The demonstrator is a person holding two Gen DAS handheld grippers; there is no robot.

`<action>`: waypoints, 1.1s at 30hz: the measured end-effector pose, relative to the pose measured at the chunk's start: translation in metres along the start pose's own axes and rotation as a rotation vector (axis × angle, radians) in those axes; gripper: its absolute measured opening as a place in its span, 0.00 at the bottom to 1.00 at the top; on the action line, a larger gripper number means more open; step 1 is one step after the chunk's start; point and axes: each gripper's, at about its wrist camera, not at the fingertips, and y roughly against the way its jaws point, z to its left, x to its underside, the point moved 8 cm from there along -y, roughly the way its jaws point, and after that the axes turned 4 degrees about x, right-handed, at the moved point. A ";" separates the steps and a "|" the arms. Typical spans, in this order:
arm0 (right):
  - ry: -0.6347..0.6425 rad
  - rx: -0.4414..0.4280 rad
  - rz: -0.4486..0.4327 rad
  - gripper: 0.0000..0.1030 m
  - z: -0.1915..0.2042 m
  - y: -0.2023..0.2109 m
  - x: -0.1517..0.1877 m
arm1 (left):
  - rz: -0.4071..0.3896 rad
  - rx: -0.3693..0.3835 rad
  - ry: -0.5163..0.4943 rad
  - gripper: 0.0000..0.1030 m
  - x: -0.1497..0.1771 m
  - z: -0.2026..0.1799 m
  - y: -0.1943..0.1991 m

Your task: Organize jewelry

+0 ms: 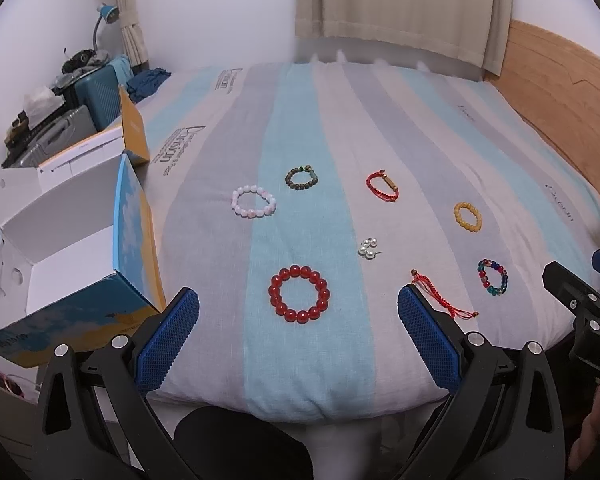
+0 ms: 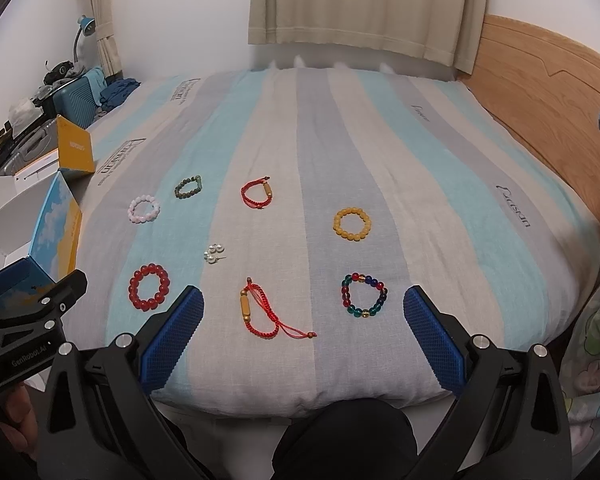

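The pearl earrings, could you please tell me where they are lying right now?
The pearl earrings lie on the striped bedspread, left of centre in the right wrist view, between the pink bracelet and the red bead bracelet.

Dim, even light; fisheye-warped edges

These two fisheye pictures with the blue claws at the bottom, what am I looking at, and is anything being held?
Each picture comes from a camera on a hand-held two-finger gripper, looking out along its fingers. The left gripper and the right gripper are both open and hold nothing. Ahead is a striped bed cover with jewelry laid out: a red bead bracelet, a pink one, a dark green one, a yellow one, a multicolored one, two red cord bracelets and pearl earrings. An open box stands at the left.
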 end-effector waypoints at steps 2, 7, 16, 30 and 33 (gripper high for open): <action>0.000 0.000 0.000 0.93 0.000 0.000 0.000 | 0.001 -0.002 0.001 0.94 0.000 0.001 -0.001; 0.000 0.002 0.000 0.93 0.000 0.000 0.000 | -0.001 -0.002 -0.001 0.94 0.000 0.000 -0.001; -0.003 -0.001 -0.001 0.93 0.000 0.000 0.001 | -0.002 -0.004 -0.005 0.94 0.000 0.000 0.000; -0.003 -0.002 0.000 0.93 0.001 0.000 0.001 | -0.001 0.000 -0.008 0.94 -0.002 -0.003 0.002; -0.003 -0.002 0.000 0.93 0.001 0.000 0.001 | -0.003 -0.001 -0.010 0.94 -0.004 -0.004 0.003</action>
